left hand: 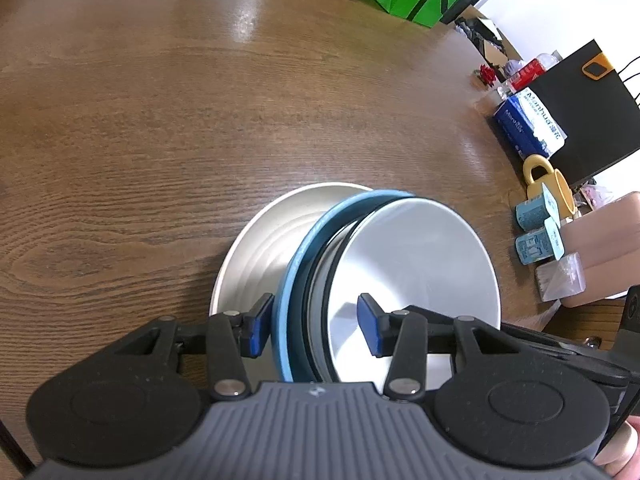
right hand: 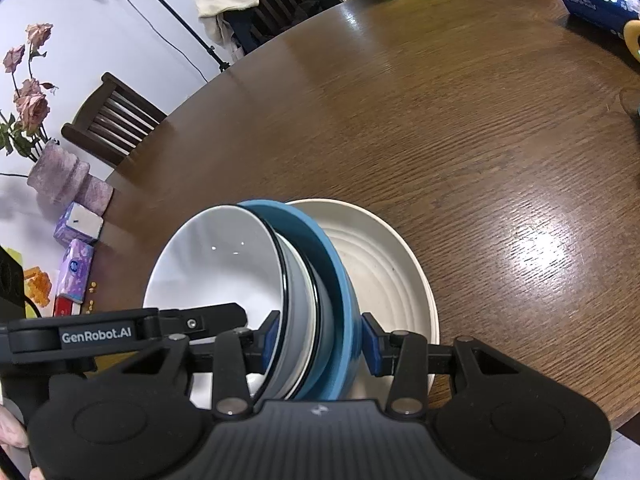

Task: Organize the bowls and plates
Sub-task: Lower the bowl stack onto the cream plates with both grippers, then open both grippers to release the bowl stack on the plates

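Two bowls sit nested on one cream plate (left hand: 248, 256) on the brown desk (left hand: 160, 120): a white bowl (left hand: 416, 256) inside a blue bowl (left hand: 304, 248). The stack leans over the plate. The left tool (left hand: 314, 326) clasps both rims on one side; the right tool (right hand: 320, 344) clamps the pair on the other side. Along the desk edge stand one yellow mug (left hand: 550, 188), two small teal boxes (left hand: 538, 208) and one blue tissue box (left hand: 528, 124).
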A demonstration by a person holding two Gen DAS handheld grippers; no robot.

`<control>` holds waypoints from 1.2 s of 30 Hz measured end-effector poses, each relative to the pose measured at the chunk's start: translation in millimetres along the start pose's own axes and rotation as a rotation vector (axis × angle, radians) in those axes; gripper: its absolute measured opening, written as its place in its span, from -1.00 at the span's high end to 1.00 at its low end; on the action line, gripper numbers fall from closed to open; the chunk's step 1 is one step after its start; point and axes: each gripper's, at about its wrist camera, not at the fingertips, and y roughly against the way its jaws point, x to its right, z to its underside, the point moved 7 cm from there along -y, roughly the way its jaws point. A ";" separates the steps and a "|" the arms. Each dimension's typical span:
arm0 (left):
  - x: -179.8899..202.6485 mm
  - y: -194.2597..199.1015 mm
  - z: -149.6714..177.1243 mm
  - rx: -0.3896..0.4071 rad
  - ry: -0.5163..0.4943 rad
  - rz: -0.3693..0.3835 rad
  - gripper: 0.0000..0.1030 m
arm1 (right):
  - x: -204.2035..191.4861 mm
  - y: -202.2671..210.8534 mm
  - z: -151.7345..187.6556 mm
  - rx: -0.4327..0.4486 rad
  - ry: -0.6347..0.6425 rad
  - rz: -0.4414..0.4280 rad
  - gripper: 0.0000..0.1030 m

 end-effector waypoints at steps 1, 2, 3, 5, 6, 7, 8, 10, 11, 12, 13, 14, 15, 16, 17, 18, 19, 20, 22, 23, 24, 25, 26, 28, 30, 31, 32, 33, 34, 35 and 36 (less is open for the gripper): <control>0.7 1.9 -0.7 0.008 0.001 0.002 0.02 | -0.6 0.3 -0.4 0.000 0.008 0.000 0.21; 1.2 4.6 -1.5 0.018 0.003 0.002 -0.08 | -1.4 0.5 -0.9 0.001 0.014 -0.001 0.20; 1.8 7.5 -2.5 0.029 0.003 -0.003 -0.15 | -2.3 1.0 -1.5 0.002 0.019 -0.004 0.18; 3.5 13.6 -3.9 0.054 -0.002 -0.017 -0.38 | -3.8 3.4 -2.7 0.008 0.037 -0.010 0.17; 4.6 17.3 -4.1 0.069 -0.002 -0.024 -0.41 | -4.5 4.9 -3.3 0.010 0.046 -0.013 0.14; 5.4 21.3 -3.8 0.084 0.000 -0.030 -0.46 | -5.5 7.2 -4.3 0.014 0.057 -0.020 0.10; 6.2 25.5 -3.5 0.100 0.004 -0.036 -0.52 | -6.5 9.7 -5.2 0.019 0.066 -0.029 0.07; 6.6 35.6 -2.7 0.135 0.019 -0.050 -0.64 | -9.2 16.9 -8.1 0.033 0.096 -0.043 -0.21; 6.8 41.5 -2.0 0.155 0.028 -0.061 -0.70 | -10.5 20.3 -9.6 0.043 0.113 -0.046 -0.28; 6.9 47.3 -1.3 0.174 0.036 -0.072 -0.73 | -11.7 23.9 -11.4 0.051 0.132 -0.046 -0.41; 6.8 54.3 0.3 0.198 0.045 -0.088 -0.81 | -12.6 27.7 -13.1 0.059 0.152 -0.048 -0.53; 6.8 60.3 1.3 0.219 0.050 -0.104 -0.91 | -13.5 31.9 -14.9 0.069 0.174 -0.055 -0.60; 7.1 67.6 3.6 0.250 0.052 -0.126 -0.96 | -14.6 36.0 -16.6 0.080 0.199 -0.059 -0.62; 7.1 74.6 6.2 0.284 0.053 -0.147 -1.00 | -15.9 39.8 -17.7 0.094 0.228 -0.056 -0.70; 7.1 81.1 8.9 0.320 0.055 -0.168 -1.00 | -16.8 43.3 -19.1 0.110 0.255 -0.051 -0.75; 7.9 88.0 12.2 0.364 0.051 -0.195 -1.00 | -18.6 47.1 -20.4 0.136 0.284 -0.042 -0.86; 8.1 94.1 15.5 0.410 0.040 -0.228 -1.00 | -19.4 51.4 -21.8 0.156 0.303 -0.033 -0.98; 10.1 98.5 18.6 0.442 0.025 -0.256 -1.00 | -21.7 55.2 -22.8 0.180 0.319 -0.019 -1.00; 12.9 104.5 24.6 0.485 -0.003 -0.294 -1.00 | -23.6 62.3 -22.7 0.223 0.336 0.001 -1.00; 13.9 106.3 27.5 0.489 -0.004 -0.298 -1.00 | -24.8 65.8 -20.8 0.243 0.344 0.011 -1.00; 15.3 107.8 30.7 0.490 -0.001 -0.292 -1.00 | -20.9 70.6 -18.4 0.252 0.350 0.019 -1.00; 16.1 110.0 34.3 0.494 0.000 -0.286 -1.00 | -21.3 73.0 -15.2 0.259 0.360 0.029 -1.00; 17.5 112.5 38.1 0.500 -0.002 -0.285 -1.00 | -21.0 75.6 -12.5 0.265 0.367 0.037 -1.00; 19.4 119.4 45.7 0.519 -0.021 -0.296 -1.00 | -19.8 81.5 -5.6 0.284 0.378 0.055 -1.00; 20.6 127.8 54.5 0.541 -0.018 -0.310 -1.00 | -19.8 90.8 1.4 0.309 0.381 0.071 -1.00; 21.0 133.4 60.3 0.551 -0.011 -0.310 -1.00 | -20.2 96.0 4.9 0.320 0.379 0.077 -1.00; 20.8 139.5 66.4 0.559 -0.009 -0.308 -1.00 | -21.7 100.7 8.7 0.329 0.378 0.079 -1.00; 21.8 146.3 73.7 0.570 -0.014 -0.310 -1.00 | -22.3 105.7 13.1 0.339 0.380 0.081 -1.00; 23.2 152.8 81.2 0.582 -0.027 -0.317 -1.00 | -23.8 111.0 17.5 0.350 0.383 0.084 -1.00; 23.9 159.1 87.4 0.594 -0.041 -0.326 -1.00 | -24.7 116.5 22.7 0.363 0.385 0.088 -1.00; 25.0 165.3 94.7 0.606 -0.053 -0.336 -1.00 | -25.8 121.7 28.1 0.374 0.381 0.092 -1.00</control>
